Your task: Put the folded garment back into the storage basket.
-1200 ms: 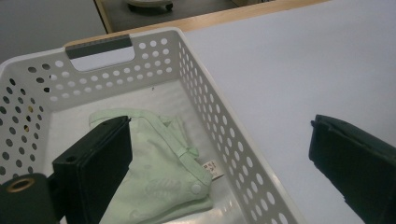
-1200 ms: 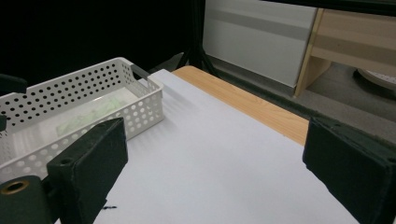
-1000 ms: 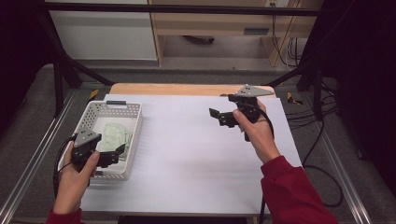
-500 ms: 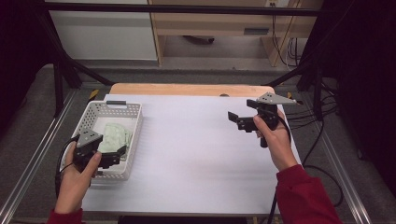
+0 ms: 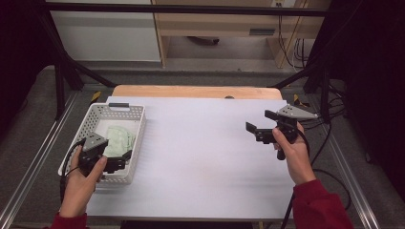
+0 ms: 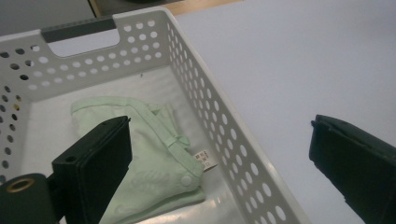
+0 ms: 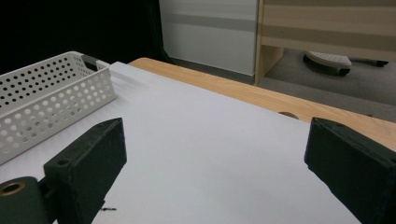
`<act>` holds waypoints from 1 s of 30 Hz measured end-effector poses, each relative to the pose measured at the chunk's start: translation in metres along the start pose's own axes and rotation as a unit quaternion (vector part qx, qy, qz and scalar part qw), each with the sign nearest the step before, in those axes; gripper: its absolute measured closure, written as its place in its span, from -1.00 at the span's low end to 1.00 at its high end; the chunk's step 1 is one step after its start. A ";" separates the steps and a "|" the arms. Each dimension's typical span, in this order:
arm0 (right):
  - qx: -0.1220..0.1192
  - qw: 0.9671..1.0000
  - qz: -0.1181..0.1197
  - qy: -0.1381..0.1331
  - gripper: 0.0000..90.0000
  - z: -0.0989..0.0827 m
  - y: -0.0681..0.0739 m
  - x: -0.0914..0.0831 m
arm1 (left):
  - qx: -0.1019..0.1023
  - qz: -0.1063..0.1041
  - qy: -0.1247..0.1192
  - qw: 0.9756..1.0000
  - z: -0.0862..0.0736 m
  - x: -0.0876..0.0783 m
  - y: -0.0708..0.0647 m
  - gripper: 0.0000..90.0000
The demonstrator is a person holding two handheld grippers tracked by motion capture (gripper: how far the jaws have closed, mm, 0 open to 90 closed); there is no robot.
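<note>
A white perforated basket [image 5: 135, 114] stands at the left of the white table [image 5: 200, 157]. Inside it lies a folded pale green garment [image 5: 117, 138], which the left gripper view shows as a pale green garment [image 6: 154, 158] with a small tag, lying against the basket [image 6: 219, 121] wall. My left gripper [image 5: 125, 161] hovers over the basket's near end, open, its jaws wide with nothing between them. My right gripper [image 5: 255, 126] is held above the table's right side, open and empty, pointing left towards the basket [image 7: 56, 98].
A wooden strip [image 5: 196, 91] runs along the table's far edge. Metal frame rails [image 5: 38, 157] flank both sides, and cables [image 5: 329, 143] hang at the right. A shelf unit [image 7: 327, 28] stands beyond the table.
My right gripper has moved right and towards the near side of the table, still open. The left gripper has stayed over the basket's near end.
</note>
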State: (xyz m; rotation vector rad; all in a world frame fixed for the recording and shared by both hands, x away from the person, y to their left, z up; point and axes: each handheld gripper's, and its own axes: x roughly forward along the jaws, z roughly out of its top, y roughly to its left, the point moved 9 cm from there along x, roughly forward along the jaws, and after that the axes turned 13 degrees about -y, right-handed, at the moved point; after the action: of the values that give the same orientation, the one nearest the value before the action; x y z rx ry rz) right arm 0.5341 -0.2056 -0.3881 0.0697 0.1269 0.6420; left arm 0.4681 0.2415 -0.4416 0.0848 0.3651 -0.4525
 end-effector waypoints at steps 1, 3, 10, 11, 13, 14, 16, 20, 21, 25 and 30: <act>0.006 1.000 -0.004 -0.003 -0.87 -0.002 -0.003 -0.005 | -0.005 -0.005 -0.002 1.000 0.000 0.001 -0.001 -0.87; 0.008 1.000 -0.005 -0.004 -0.87 -0.003 -0.004 -0.007 | -0.006 -0.005 0.000 1.000 -0.002 0.002 -0.001 -0.87; 0.012 1.000 -0.007 -0.009 -0.83 -0.015 -0.007 -0.024 | 0.006 -0.013 0.000 1.000 -0.002 0.003 -0.007 -0.86; 0.006 1.000 -0.010 -0.010 -0.83 -0.019 -0.008 -0.028 | 0.012 -0.013 0.001 1.000 -0.002 0.003 -0.008 -0.86; 0.004 1.000 -0.012 -0.010 -0.84 -0.023 -0.008 -0.033 | 0.011 -0.016 0.002 1.000 -0.003 0.003 -0.010 -0.86; 0.004 1.000 -0.012 -0.010 -0.84 -0.023 -0.008 -0.033 | 0.011 -0.016 0.002 1.000 -0.003 0.003 -0.010 -0.86; 0.010 1.000 -0.016 -0.013 -0.84 -0.027 -0.008 -0.038 | 0.010 -0.016 0.003 1.000 -0.003 0.003 -0.010 -0.86; 0.015 0.999 -0.027 -0.018 -0.81 -0.041 -0.007 -0.051 | 0.011 -0.017 0.008 1.000 -0.005 0.004 -0.011 -0.86; 0.016 0.999 -0.030 -0.018 -0.81 -0.044 -0.007 -0.053 | 0.010 -0.015 0.007 1.000 -0.005 0.004 -0.010 -0.86; 0.023 0.999 -0.032 -0.022 -0.81 -0.057 -0.002 -0.064 | 0.007 -0.021 0.000 1.000 -0.004 0.004 -0.013 -0.86; 0.021 0.999 -0.037 -0.023 -0.81 -0.075 0.007 -0.076 | 0.005 -0.037 -0.004 0.999 -0.006 0.003 -0.015 -0.86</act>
State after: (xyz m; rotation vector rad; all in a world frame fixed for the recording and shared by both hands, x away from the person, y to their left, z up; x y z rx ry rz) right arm 0.4590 -0.2439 -0.4538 0.1195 0.0972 0.5625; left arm 0.4618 0.2276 -0.4481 0.0789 0.3594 -0.5285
